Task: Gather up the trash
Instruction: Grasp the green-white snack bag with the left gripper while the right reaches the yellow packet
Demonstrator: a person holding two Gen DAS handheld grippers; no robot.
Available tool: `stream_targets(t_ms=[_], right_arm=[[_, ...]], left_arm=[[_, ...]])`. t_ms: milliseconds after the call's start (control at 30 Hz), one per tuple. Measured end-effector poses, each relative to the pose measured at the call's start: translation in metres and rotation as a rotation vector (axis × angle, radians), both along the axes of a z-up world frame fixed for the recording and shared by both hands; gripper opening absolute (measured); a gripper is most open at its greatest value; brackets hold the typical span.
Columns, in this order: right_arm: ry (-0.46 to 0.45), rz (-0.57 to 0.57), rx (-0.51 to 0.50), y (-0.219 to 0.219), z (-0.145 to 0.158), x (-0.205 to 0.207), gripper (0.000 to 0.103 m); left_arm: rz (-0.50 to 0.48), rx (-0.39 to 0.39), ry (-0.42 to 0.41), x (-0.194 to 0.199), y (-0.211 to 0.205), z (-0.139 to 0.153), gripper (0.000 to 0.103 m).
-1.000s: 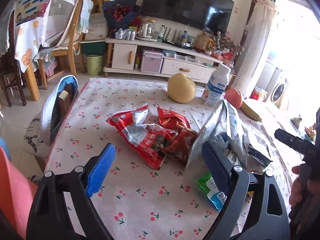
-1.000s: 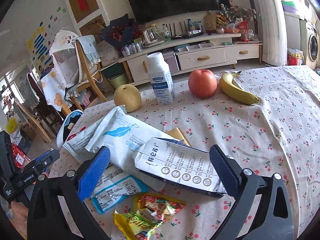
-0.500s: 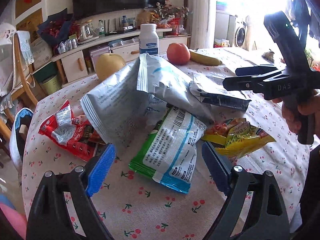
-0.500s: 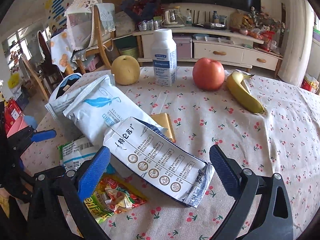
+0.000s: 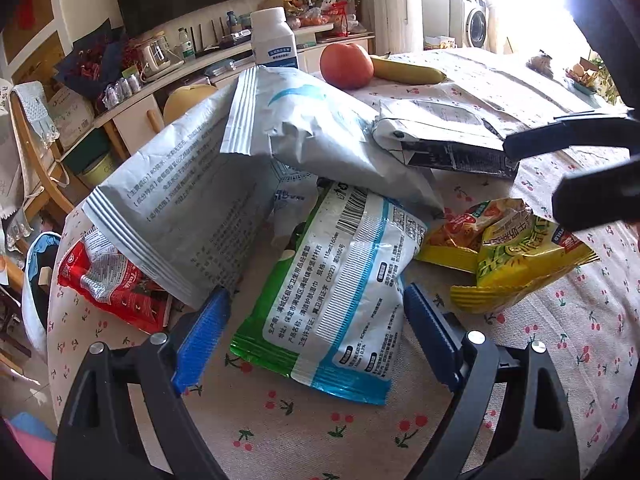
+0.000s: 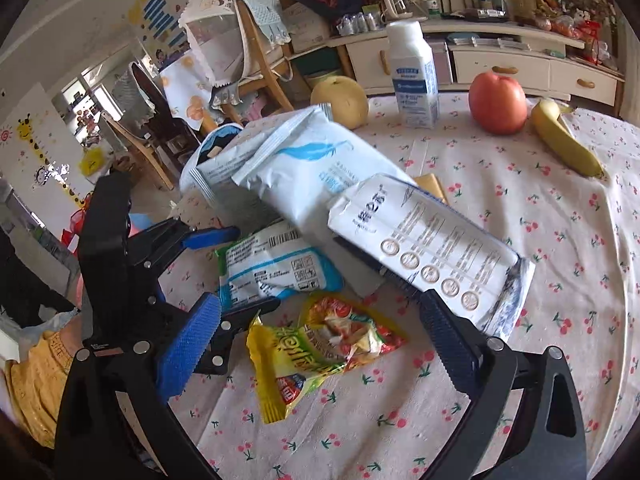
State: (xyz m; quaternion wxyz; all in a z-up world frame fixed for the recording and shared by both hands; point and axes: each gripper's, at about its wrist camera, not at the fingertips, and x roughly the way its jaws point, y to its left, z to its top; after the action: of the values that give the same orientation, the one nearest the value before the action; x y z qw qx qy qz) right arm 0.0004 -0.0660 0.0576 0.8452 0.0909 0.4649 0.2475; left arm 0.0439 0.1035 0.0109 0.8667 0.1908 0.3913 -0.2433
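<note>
Wrappers heaped on the cherry-print tablecloth (image 5: 304, 432): left gripper (image 5: 316, 332), jaws spread and empty, should straddle the green-and-blue packet (image 5: 344, 280) squarely before closing, while right gripper (image 6: 320, 340), also spread, frames the yellow snack bag (image 6: 296, 356).

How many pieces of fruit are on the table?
3, all at the far edge: a pear left of the white bottle, an apple right of it, then a banana. Wrappers may hide more.

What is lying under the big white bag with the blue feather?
Under the white bag lie a green-blue wipes pack and another white bag. Anything deeper is covered.
</note>
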Motion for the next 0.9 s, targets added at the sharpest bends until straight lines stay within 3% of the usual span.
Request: stream_targets(t_ms=[167, 233, 500, 567, 667, 900], right_arm=[[0.087, -0.022, -0.033, 0.006, -0.020, 0.001, 0.098], [0.115, -0.041, -0.011, 0.004, -0.025, 0.001, 0.098], [0.075, -0.030, -0.071, 0.016, -0.023, -0.001, 0.094], [0.069, -0.027, -0.076, 0.017, -0.023, -0.001, 0.084], [0.061, -0.030, -0.085, 0.018, -0.023, 0.000, 0.078], [0.081, -0.072, -0.034, 0.013, -0.024, 0.002, 0.079]], left_arm=[[-0.001, 0.020, -0.005, 0.001, -0.008, 0.000, 0.087], [0.001, 0.011, 0.000, 0.001, -0.006, 0.001, 0.082], [0.031, -0.026, 0.029, 0.001, -0.005, 0.000, 0.071], [0.038, -0.039, 0.039, 0.000, -0.004, 0.000, 0.068], [0.046, -0.057, 0.054, -0.002, -0.002, 0.000, 0.059], [0.099, -0.109, 0.094, -0.004, 0.006, 0.002, 0.054]])
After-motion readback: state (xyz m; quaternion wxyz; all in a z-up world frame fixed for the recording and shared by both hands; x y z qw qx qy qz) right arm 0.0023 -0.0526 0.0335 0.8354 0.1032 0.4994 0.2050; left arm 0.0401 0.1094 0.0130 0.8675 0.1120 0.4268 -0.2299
